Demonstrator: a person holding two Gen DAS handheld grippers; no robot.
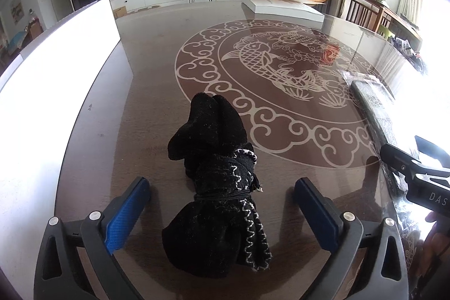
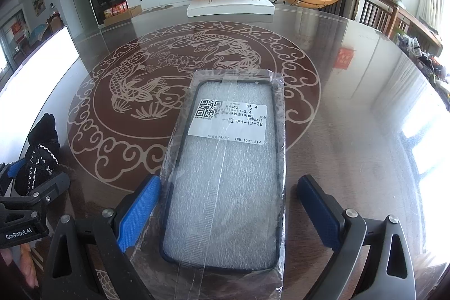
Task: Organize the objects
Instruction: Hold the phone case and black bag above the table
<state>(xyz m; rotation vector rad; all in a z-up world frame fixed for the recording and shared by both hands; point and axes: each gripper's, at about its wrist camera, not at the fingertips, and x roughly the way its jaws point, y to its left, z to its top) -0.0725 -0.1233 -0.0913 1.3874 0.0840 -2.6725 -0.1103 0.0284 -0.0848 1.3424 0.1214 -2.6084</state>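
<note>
The black sock bundle (image 1: 216, 187) lies on the glass surface (image 1: 157, 103) between the wide-open jaws of the left gripper (image 1: 222, 204), not touched. It looks soft and light, best pinched at its tied middle. The bagged phone case (image 2: 225, 173) lies between the open jaws of the right gripper (image 2: 227, 204), whose left pad is just touching the bag. It looks thin, light and slippery; grab its long edges.

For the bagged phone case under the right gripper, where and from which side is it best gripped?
Probably across the narrow width of the phone case, near its closer end, coming from above along its length. It lies flat and long between the open right gripper, whose fingers already flank its long edges; the loose plastic is likely slippery.
</note>
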